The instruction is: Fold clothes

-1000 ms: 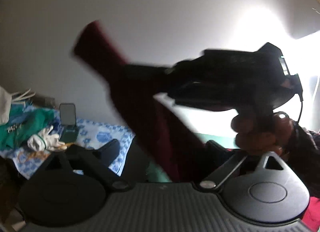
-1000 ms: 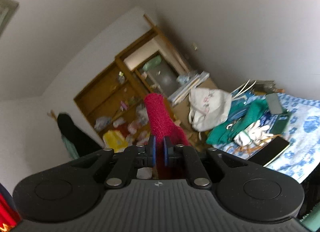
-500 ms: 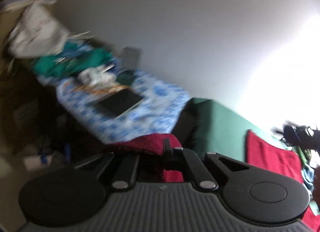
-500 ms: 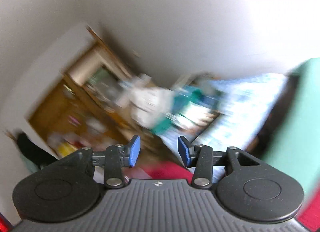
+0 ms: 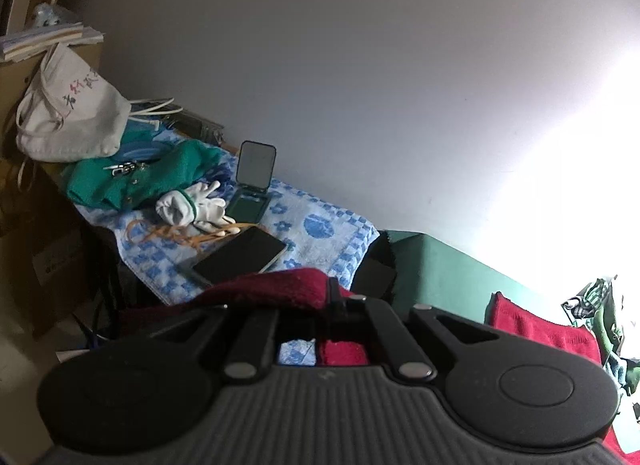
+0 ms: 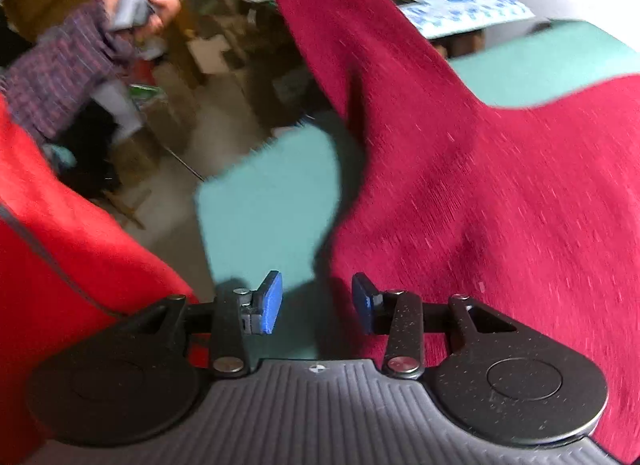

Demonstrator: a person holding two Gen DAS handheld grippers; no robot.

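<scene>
1. Left wrist view: your left gripper (image 5: 320, 301) is clamped on a fold of the dark red knitted garment (image 5: 280, 285), which bunches over the fingers, above the edge of the blue patterned cloth (image 5: 320, 225).
2. Right wrist view: your right gripper (image 6: 316, 305) has its blue pads (image 6: 270, 301) apart and closing with nothing between them; the garment's edge lies just right of them on the teal surface (image 6: 268, 193). It looks soft, light and limp, so take an edge or corner.
</scene>
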